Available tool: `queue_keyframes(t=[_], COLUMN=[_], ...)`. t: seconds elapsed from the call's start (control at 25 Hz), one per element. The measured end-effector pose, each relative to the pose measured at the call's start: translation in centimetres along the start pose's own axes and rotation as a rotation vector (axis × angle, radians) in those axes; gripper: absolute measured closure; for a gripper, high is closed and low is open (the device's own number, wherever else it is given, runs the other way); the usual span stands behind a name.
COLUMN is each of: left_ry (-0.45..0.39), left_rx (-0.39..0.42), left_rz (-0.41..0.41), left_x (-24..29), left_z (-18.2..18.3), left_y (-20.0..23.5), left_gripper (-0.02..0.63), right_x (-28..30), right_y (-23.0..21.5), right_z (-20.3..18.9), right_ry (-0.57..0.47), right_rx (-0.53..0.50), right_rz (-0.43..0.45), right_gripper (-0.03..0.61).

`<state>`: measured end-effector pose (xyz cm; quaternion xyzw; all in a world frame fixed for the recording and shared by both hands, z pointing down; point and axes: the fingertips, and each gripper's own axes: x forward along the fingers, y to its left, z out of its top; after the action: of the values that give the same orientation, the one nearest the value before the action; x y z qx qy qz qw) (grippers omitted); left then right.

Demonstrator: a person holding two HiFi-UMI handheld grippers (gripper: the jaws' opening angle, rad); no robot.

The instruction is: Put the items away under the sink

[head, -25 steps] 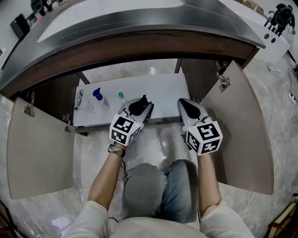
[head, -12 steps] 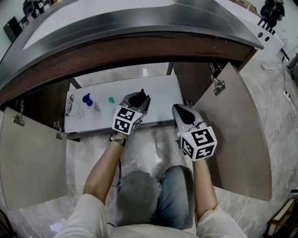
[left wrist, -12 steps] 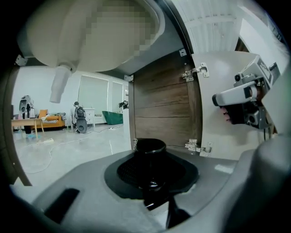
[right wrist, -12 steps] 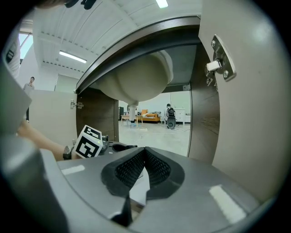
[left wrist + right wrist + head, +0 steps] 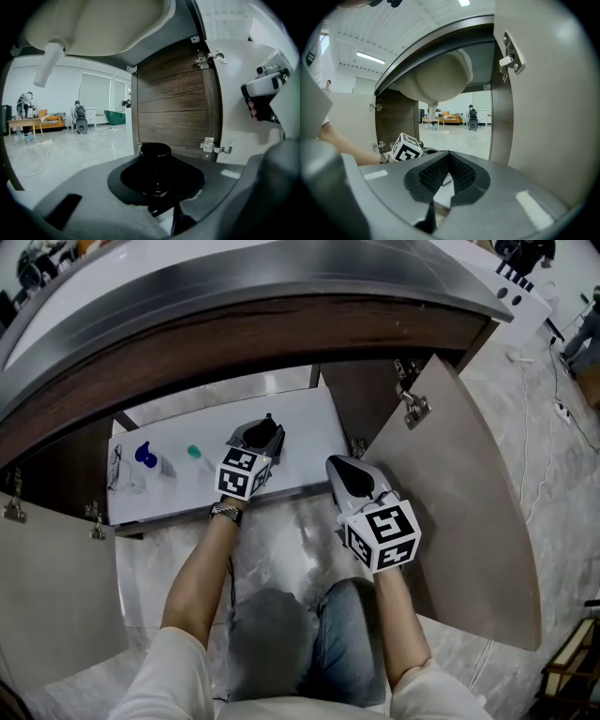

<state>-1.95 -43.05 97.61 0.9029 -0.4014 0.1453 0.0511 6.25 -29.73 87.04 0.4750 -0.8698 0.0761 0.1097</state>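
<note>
My left gripper reaches over the white cabinet shelf under the sink, shut on a black round-topped container. In the left gripper view the container fills the space between the jaws of that gripper. My right gripper hovers at the shelf's front right corner, shut with nothing in it; its ribbed pads meet in the right gripper view. A blue-capped bottle and a teal-capped item stand on the left of the shelf.
Both cabinet doors stand open: the right door and the left door. The sink basin and its drain pipe hang overhead. A clear object lies at the shelf's left end. The person's knees rest on the marble floor.
My left gripper has carried the black container farther in over the shelf. The right gripper has stayed near the shelf's front edge, still shut.
</note>
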Motion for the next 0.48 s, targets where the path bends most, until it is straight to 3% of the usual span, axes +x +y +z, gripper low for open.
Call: queue_keyframes(t=[0.48], left_ry=[0.001], left_rx=[-0.029], left_rz=[0.005], left_x=[1.7], left_z=[-0.6], left_y=[0.2], left_gripper=[0.523], right_x=[-0.5], right_y=[-0.3], right_z=[-0.3], right_ry=[0.008], right_rx=[-0.004], right_rz=[-0.028], right_gripper=[0.572])
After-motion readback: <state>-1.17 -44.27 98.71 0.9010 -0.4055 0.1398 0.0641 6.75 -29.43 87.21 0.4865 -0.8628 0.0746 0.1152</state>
